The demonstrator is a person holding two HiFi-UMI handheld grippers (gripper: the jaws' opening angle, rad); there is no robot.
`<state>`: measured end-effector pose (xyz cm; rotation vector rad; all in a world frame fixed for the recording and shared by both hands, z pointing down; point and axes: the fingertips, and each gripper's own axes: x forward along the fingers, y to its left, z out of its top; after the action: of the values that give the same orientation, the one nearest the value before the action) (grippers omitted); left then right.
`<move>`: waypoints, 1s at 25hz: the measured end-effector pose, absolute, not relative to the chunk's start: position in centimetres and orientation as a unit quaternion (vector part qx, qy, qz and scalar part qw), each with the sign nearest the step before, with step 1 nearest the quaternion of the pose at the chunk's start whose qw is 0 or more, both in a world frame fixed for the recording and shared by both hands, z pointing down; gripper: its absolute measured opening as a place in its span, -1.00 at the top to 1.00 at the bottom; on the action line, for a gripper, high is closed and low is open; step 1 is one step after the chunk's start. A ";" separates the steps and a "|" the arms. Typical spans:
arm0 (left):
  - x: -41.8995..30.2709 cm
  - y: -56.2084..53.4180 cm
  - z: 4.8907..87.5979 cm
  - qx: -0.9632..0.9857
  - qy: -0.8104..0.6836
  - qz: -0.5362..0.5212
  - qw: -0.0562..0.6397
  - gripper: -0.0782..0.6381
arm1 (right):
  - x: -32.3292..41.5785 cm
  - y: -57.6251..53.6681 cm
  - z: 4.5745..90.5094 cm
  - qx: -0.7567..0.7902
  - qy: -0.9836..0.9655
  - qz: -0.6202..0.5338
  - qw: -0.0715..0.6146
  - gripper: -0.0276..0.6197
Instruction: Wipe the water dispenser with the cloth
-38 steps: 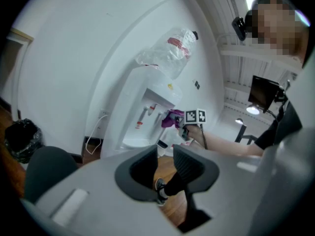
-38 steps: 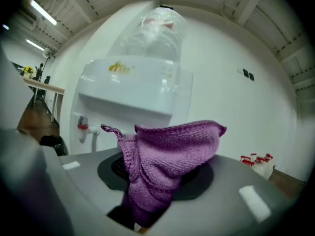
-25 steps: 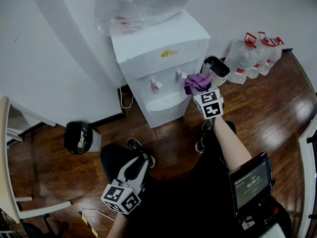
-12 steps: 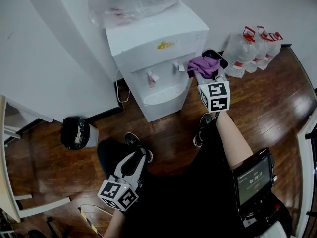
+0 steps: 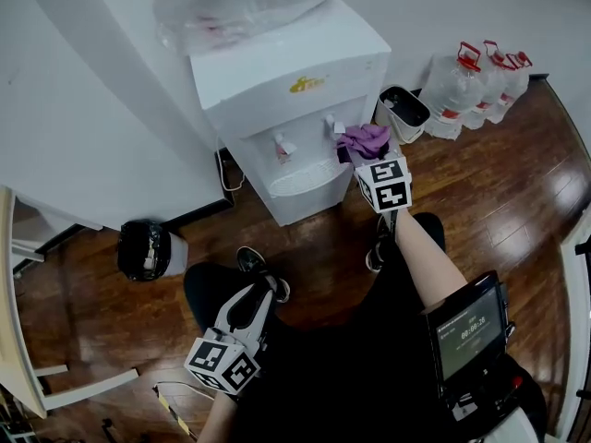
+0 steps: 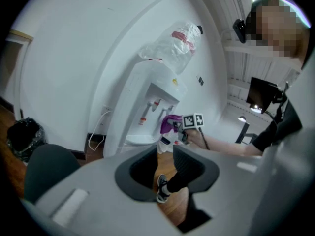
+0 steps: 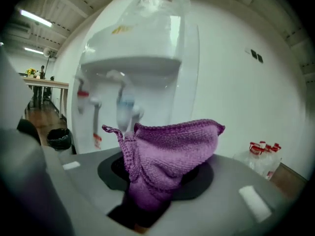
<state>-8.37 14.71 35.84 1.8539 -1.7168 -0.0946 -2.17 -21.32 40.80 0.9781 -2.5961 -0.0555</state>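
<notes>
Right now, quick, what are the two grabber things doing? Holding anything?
Left gripper: open, nothing between its jaws.
Right gripper: closed on the purple cloth.

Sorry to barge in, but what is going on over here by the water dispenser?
A person holds a gripper in each hand. The right gripper is clamped on a purple cloth, raised to the taps on the front of the white water dispenser; whether the cloth touches it is unclear. The left gripper hangs low by the person's legs, jaws apart and empty.
</notes>
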 end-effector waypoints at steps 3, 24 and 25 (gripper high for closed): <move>-7.6 14.4 35.7 0.710 -0.637 -0.031 0.299 0.43 | -1.6 -21.4 34.2 0.363 -0.922 -0.039 0.132 0.37; -8.3 15.8 36.4 0.689 -0.655 -0.023 0.310 0.43 | -2.4 -22.5 53.5 0.335 -0.771 0.537 -0.075 0.37; -8.3 15.8 36.4 0.689 -0.654 -0.023 0.311 0.43 | -2.4 -22.4 53.1 0.345 -0.788 0.507 -0.055 0.37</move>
<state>-8.31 15.82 36.42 1.8187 -1.7278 -0.0600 -2.43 -22.43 53.06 1.1235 -2.5646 1.6515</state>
